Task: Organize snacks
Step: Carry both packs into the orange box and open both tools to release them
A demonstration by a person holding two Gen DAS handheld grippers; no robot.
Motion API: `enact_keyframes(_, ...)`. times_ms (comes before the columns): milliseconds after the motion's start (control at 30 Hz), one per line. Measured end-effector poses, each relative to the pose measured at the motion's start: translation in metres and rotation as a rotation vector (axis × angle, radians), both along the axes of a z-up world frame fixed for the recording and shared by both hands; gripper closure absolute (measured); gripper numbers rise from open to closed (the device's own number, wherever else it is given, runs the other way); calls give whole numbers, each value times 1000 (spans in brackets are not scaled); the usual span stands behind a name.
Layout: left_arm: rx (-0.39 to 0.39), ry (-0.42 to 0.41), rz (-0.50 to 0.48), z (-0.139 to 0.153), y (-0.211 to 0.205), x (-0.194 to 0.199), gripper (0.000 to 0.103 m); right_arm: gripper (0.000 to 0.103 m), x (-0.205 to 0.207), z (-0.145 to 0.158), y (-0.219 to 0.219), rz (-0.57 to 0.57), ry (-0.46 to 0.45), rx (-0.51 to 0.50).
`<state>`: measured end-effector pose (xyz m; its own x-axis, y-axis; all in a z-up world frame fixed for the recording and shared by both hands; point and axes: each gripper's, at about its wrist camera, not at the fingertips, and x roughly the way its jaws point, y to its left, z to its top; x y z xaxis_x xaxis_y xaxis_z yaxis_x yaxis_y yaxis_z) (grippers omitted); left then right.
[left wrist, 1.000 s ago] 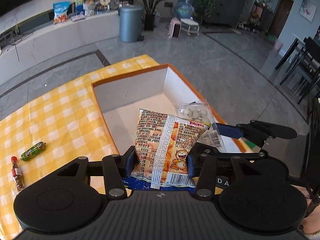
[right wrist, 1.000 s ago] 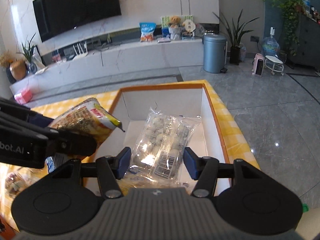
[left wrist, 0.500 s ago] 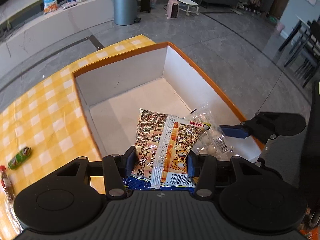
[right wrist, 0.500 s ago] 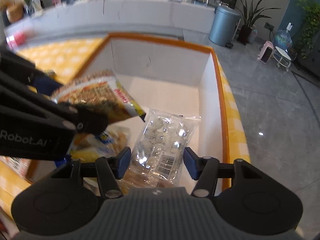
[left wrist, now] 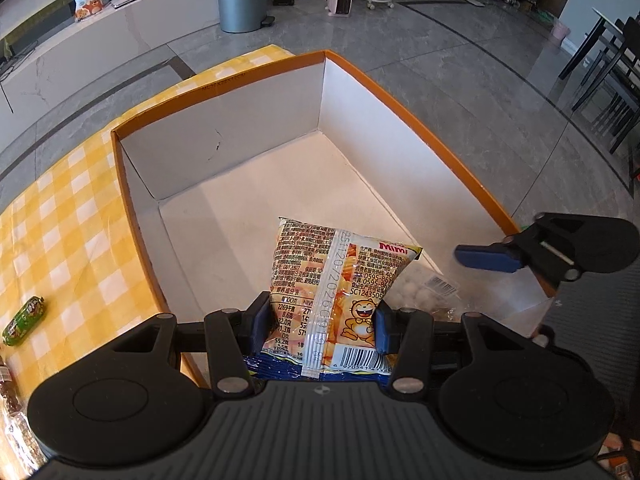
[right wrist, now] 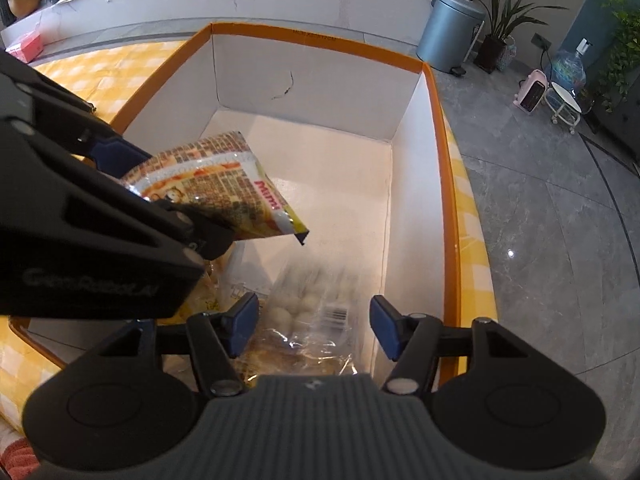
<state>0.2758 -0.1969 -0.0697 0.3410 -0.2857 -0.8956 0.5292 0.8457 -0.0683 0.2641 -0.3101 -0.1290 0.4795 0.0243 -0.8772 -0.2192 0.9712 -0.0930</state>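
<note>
Fingers point(right wrist: 384, 330) spread over a clear bag point(right wrist: 316, 312); left wrist shows one.

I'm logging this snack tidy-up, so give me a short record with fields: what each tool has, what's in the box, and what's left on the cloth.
left tool: shut on Mimi bag, held over the box
right tool: open, clear bag blurred below it
box: orange rim, white inside; clear bag of white balls in the near end, far end bare
cloth: yellow check; green snack lies on it outside the box
</note>
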Motion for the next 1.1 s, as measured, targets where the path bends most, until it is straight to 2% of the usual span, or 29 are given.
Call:
enact_keyframes(133,33,-12,-16,-4,-9,2,47,37,-7,1,-1,-10,-23,15)
enact_keyframes(267,72,-4,-33,-12,-19,2,47,28,-12,5,-5,-20,-57,27)
enact_keyframes(367,99,6,-47,-19,-24,1,46,27,-14,7,-7,-19,-66,33)
enact_keyframes(567,140,-9,-63,-22,-25,-2,38,25,-12,4,-7,-20,-58,23)
enact_keyframes(700,127,-21,-56,-17,-21,-2,29,24,-12,5,-4,-16,-59,15)
enact_keyframes(900,96,-58,-45,1,-12,-11,28,21,-16,11,2,-3,-72,-12)
enact_keyframes(1100,45,-131,-24,27,4,-30,28,20,-25,23,7,-16,-96,-12)
